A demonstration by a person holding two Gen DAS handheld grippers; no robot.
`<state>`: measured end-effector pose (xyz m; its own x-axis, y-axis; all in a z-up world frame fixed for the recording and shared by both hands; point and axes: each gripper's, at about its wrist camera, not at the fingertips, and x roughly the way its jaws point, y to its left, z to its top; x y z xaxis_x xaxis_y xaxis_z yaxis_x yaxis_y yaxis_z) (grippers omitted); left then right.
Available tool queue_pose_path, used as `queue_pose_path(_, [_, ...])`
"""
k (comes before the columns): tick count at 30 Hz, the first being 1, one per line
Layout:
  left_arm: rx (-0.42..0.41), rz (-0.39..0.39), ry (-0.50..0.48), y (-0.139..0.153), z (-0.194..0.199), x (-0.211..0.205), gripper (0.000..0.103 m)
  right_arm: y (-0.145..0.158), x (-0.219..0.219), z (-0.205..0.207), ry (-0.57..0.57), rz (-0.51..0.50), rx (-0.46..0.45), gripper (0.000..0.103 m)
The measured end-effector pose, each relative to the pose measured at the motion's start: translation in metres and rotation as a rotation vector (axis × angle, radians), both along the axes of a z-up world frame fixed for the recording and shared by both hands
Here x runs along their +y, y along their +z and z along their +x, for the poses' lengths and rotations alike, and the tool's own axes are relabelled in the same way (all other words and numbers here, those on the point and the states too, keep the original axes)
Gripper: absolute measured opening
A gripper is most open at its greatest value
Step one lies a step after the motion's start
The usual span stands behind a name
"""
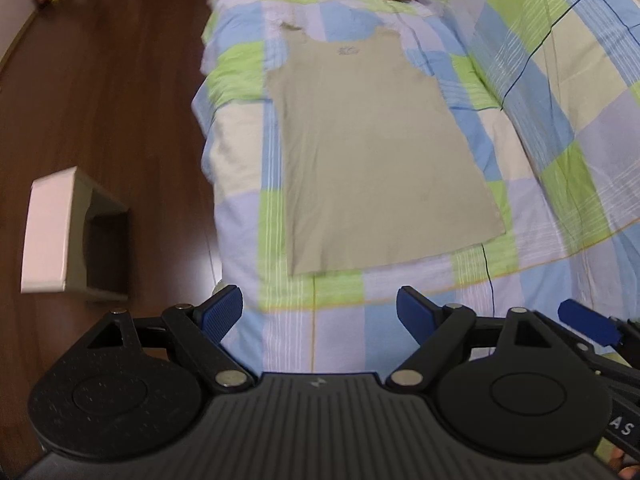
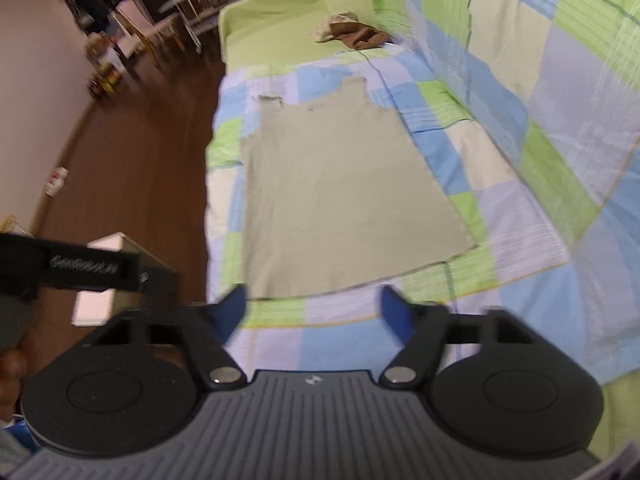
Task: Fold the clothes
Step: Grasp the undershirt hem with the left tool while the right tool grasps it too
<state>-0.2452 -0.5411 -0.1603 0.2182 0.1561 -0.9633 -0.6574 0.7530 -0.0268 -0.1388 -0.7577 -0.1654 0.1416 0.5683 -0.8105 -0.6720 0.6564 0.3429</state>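
Note:
A beige sleeveless top (image 1: 372, 160) lies flat on the checked quilt (image 1: 560, 128), straps at the far end and hem toward me. My left gripper (image 1: 320, 312) hovers open just short of the hem, nothing between its blue pads. One blue finger of the other gripper (image 1: 584, 320) shows at its right. In the right wrist view the same top (image 2: 344, 200) is spread out, and my right gripper (image 2: 316, 308) stands open at the hem's near edge, its left fingertip close to the hem's left corner. No cloth sits between its pads.
A heap of brown and cream clothes (image 2: 352, 32) lies on the green sheet at the far end of the bed. A white stool (image 1: 52, 232) stands on the dark wood floor (image 1: 120, 80) left of the bed. Chairs and clutter (image 2: 140, 28) fill the far room.

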Motion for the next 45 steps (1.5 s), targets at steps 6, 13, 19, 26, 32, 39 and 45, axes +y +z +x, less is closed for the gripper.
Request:
queue_pose_path(6, [-0.014, -0.003, -0.112, -0.035, 0.044, 0.073, 0.086, -0.032, 0.039, 0.036, -0.047, -0.016, 0.057, 0.068])
queue_pose_path(13, [-0.019, -0.109, -0.194, -0.121, 0.131, 0.204, 0.086, -0.113, 0.136, 0.097, -0.119, -0.086, 0.204, 0.076])
queue_pose_path(19, [-0.083, -0.109, -0.216, -0.175, 0.201, 0.309, 0.086, -0.183, 0.227, 0.136, -0.141, -0.105, 0.313, 0.078])
queue_pose_path(26, [-0.145, -0.055, -0.250, -0.216, 0.266, 0.404, 0.086, -0.220, 0.312, 0.169, -0.159, -0.013, 0.302, 0.078])
queue_pose_path(32, [-0.183, -0.114, -0.389, -0.226, 0.291, 0.422, 0.064, -0.225, 0.384, 0.192, -0.039, 0.049, 0.140, 0.068])
queue_pose_path(39, [-0.146, -0.254, -0.451, -0.247, 0.312, 0.439, 0.060, -0.229, 0.432, 0.192, 0.046, 0.077, 0.034, 0.061])
queue_pose_path(45, [-0.134, -0.389, -0.469, -0.263, 0.321, 0.444, 0.029, -0.231, 0.456, 0.194, 0.060, 0.099, 0.010, 0.061])
